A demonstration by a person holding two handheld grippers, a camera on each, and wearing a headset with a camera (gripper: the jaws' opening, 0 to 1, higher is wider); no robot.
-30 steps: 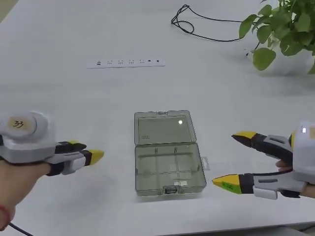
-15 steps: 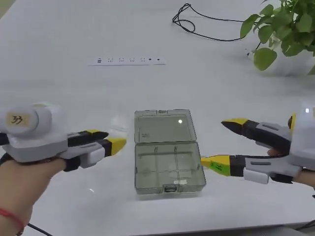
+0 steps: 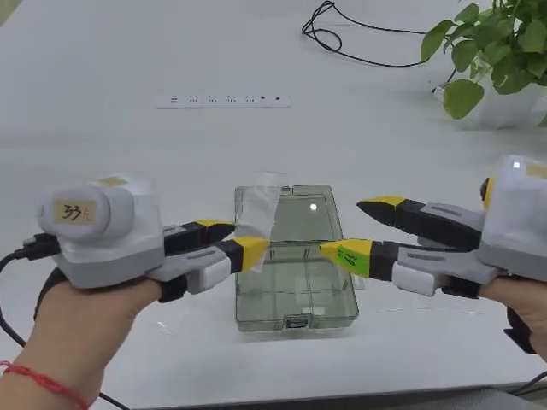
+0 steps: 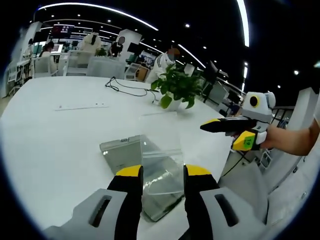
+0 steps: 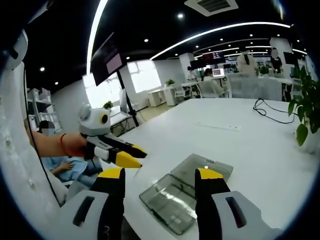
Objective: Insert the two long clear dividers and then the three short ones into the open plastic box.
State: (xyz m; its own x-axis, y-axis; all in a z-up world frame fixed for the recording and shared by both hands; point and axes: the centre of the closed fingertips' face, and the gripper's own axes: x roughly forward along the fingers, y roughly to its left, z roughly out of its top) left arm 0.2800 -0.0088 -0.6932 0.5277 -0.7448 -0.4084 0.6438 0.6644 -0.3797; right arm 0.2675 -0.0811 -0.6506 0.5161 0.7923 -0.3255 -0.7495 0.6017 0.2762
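Note:
The open smoky plastic box (image 3: 295, 295) lies in the middle of the white table, its lid (image 3: 291, 213) flat behind it. Faint clear walls show inside its base. My left gripper (image 3: 233, 237) hovers at the box's left edge, its jaws narrowly apart, and a clear divider (image 3: 256, 209) stands up from its tips. In the left gripper view that clear divider (image 4: 161, 162) spans the gap between the jaws of my left gripper (image 4: 160, 172), above the box (image 4: 120, 150). My right gripper (image 3: 359, 229) is open and empty at the box's right edge.
A white power strip (image 3: 222, 101) lies farther back on the table. A black cable (image 3: 342, 38) loops at the far edge. A potted green plant (image 3: 496, 51) stands at the back right. In the right gripper view, the left gripper (image 5: 127, 155) comes in from the left.
Both grippers have moved inward, from well outside the box to its two side edges. The left one has risen, and the clear divider now shows at its tips.

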